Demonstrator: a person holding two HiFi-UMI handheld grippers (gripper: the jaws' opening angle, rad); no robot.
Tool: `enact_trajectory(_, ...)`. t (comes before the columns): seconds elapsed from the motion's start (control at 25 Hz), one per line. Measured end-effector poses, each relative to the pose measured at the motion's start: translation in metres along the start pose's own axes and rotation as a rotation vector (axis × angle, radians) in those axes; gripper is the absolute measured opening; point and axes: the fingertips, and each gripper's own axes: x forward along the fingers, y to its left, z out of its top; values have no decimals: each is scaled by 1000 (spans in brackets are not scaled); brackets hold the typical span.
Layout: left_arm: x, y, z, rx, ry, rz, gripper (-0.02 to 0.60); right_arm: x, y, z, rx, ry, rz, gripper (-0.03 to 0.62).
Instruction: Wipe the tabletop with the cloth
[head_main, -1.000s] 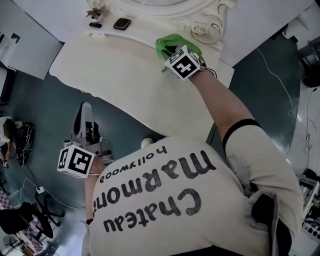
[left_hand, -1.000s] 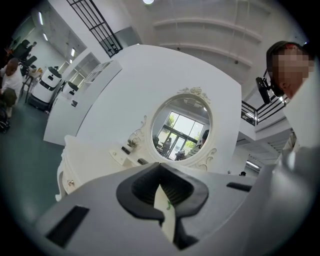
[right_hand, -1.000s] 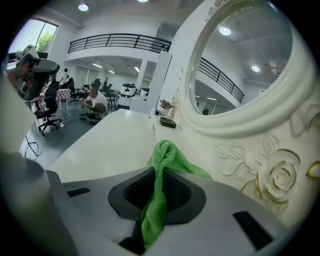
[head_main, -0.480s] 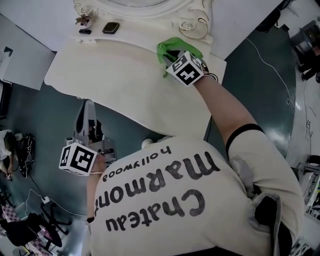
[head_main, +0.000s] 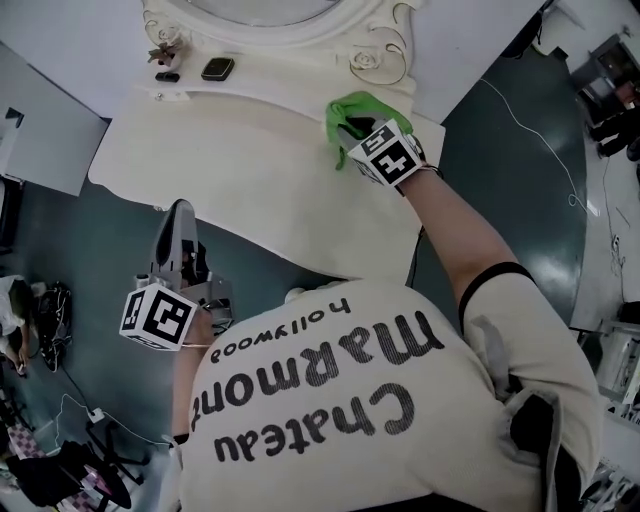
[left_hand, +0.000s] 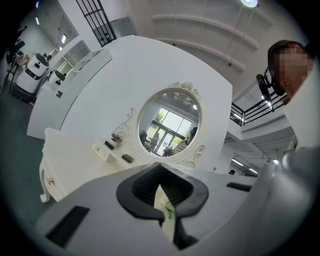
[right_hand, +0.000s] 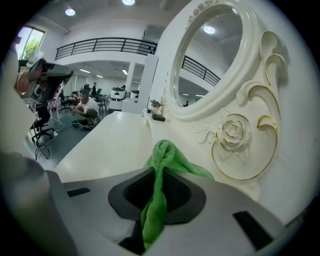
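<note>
A green cloth (head_main: 358, 108) lies bunched on the cream tabletop (head_main: 240, 165), at its back right, just below the mirror's carved base. My right gripper (head_main: 352, 128) is shut on the cloth, which runs up between its jaws in the right gripper view as a folded green cloth (right_hand: 161, 165) against the tabletop (right_hand: 107, 145). My left gripper (head_main: 178, 212) hangs off the table's front left edge, over the floor. In the left gripper view, that left gripper (left_hand: 160, 187) has its jaws together with nothing between them.
An ornate white oval mirror (head_main: 300, 20) stands along the table's back edge; its gilded rose carving (right_hand: 232, 132) is close to the cloth. A dark phone-like object (head_main: 217, 68) and a small ornament (head_main: 163, 52) sit at the back left. Dark floor (head_main: 90, 250) surrounds the table.
My right gripper has slid the cloth to the right along the table's back edge, to below the rose carving. The left gripper has stayed low at the front left.
</note>
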Motion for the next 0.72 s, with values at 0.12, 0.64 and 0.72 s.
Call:
enact_trajectory(0.12,7,-3,2,1,4,-17,8,-4,3,-4,-20,1,-19,60)
enact_trajectory(0.64,28,-11,-7,-2,52,-79,8,-16,-11,-14,47,-27,-89,60)
enact_trajectory(0.72,30,-12,-8,-5,59,-88,8,-19,-16,-18,88,-32,-108,58)
